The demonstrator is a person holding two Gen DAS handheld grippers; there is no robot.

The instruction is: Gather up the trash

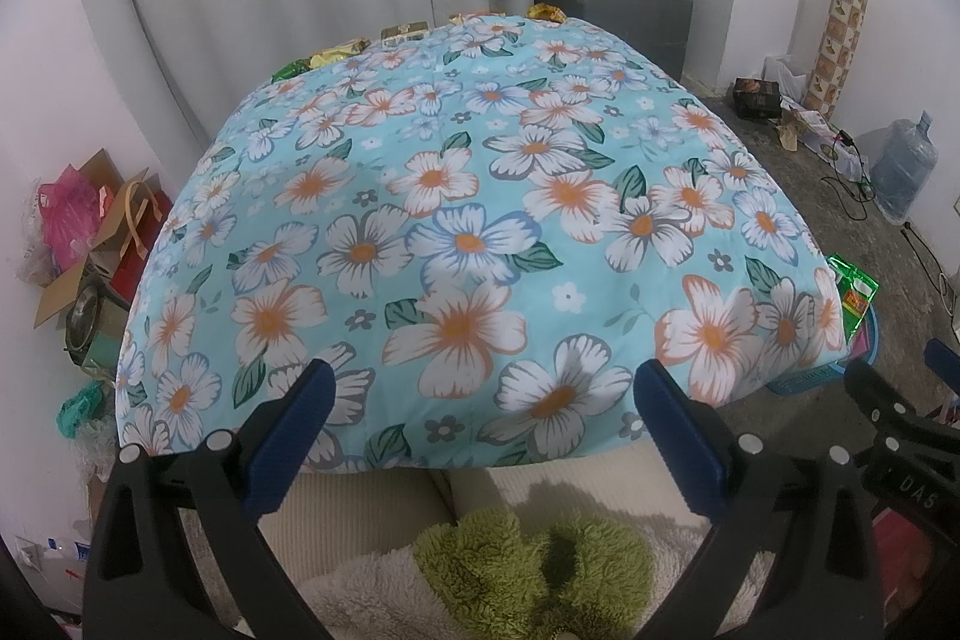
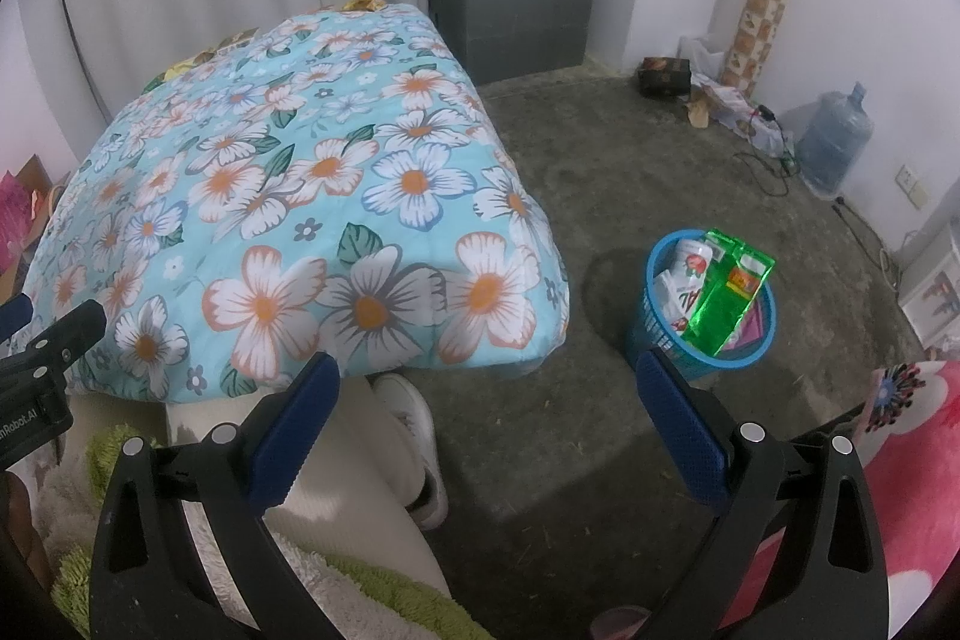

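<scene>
A bed with a blue flowered quilt [image 1: 468, 196] fills the left wrist view and shows at left in the right wrist view [image 2: 300, 196]. Several wrappers [image 1: 336, 55] lie along its far edge, with a yellow one [image 1: 546, 12] at the far corner; they also show in the right wrist view [image 2: 363, 2]. A blue basket [image 2: 708, 352] on the floor right of the bed holds a green packet [image 2: 720, 298] and cartons. My left gripper [image 1: 480, 382] is open and empty over the bed's near edge. My right gripper [image 2: 483, 376] is open and empty, left of the basket.
A grey cabinet [image 2: 516, 22] with clutter stands beyond the bed. A water jug [image 2: 834, 142], a patterned roll [image 2: 759, 22] and cables lie along the right wall. Bags and boxes [image 1: 90, 256] pile up left of the bed. A white shoe [image 2: 414, 436] is below.
</scene>
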